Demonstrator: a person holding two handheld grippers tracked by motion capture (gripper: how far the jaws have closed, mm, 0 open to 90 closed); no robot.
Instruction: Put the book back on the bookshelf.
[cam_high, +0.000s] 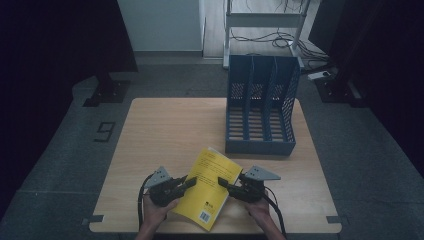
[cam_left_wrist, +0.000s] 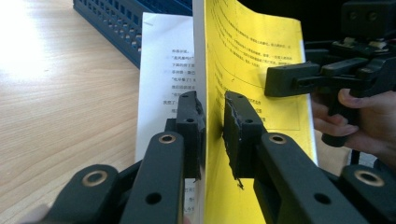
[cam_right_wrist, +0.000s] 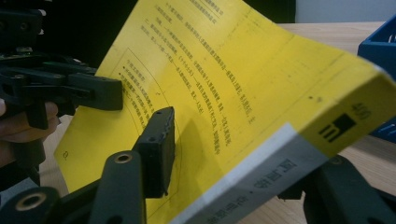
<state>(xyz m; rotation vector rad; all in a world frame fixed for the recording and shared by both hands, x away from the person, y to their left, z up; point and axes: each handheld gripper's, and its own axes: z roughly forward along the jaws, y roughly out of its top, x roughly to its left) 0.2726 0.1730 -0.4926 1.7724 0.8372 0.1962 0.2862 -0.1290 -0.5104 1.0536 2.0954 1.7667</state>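
Yellow book (cam_high: 210, 187) sits low and center in the high view, raised off the table (cam_high: 165, 130). Left gripper (cam_high: 184, 184) pinches its cover; right gripper (cam_high: 223, 185) clamps its spine edge. Blue file rack (cam_high: 260, 107) stands above.

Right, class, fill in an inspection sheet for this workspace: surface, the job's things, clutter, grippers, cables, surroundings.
Surface: light wooden table, bare apart from the items below.
Job's things: yellow book near the front edge, its cover lifted off the white pages; blue file rack with three slots, upright at the far right of the table.
Clutter: nothing seen.
Grippers: left gripper has one jaw on each side of the yellow cover, a small gap on one side; right gripper straddles the book's spine edge, grip cannot be told.
Cables: one trails from each gripper toward the person; more lie on the floor behind the table.
Surroundings: grey floor, dark curtains, metal stand behind.
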